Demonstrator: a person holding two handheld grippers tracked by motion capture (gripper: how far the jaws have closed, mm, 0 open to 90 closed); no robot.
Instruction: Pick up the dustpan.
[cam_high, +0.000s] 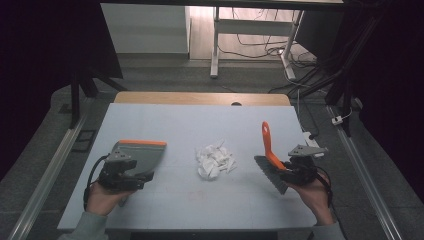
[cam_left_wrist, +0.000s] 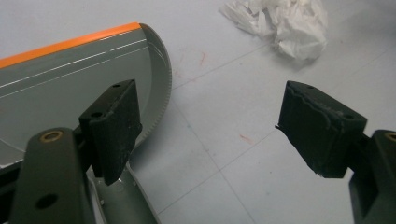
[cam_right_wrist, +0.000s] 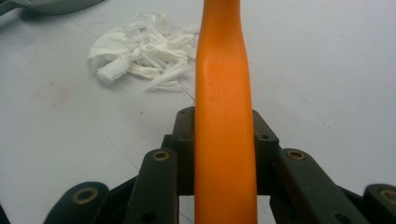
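At a pale blue table (cam_high: 165, 200), the right gripper (cam_high: 298, 170) clamps the orange handle of a hand brush (cam_high: 270, 150), bristles down at the table's right side; the left gripper (cam_high: 131, 172) — jaws spread wide, holding nothing — sits at the grey, orange-edged dustpan (cam_high: 142, 152); a heap of crumpled white paper scraps (cam_high: 215, 160) lies between them, apart from both tools.

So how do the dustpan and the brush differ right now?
The dustpan is grey with an orange edge and lies flat on the table; the brush has an orange handle and is held up. The left tool is open beside the dustpan; the right tool is shut on the brush. Both flank the paper scraps.
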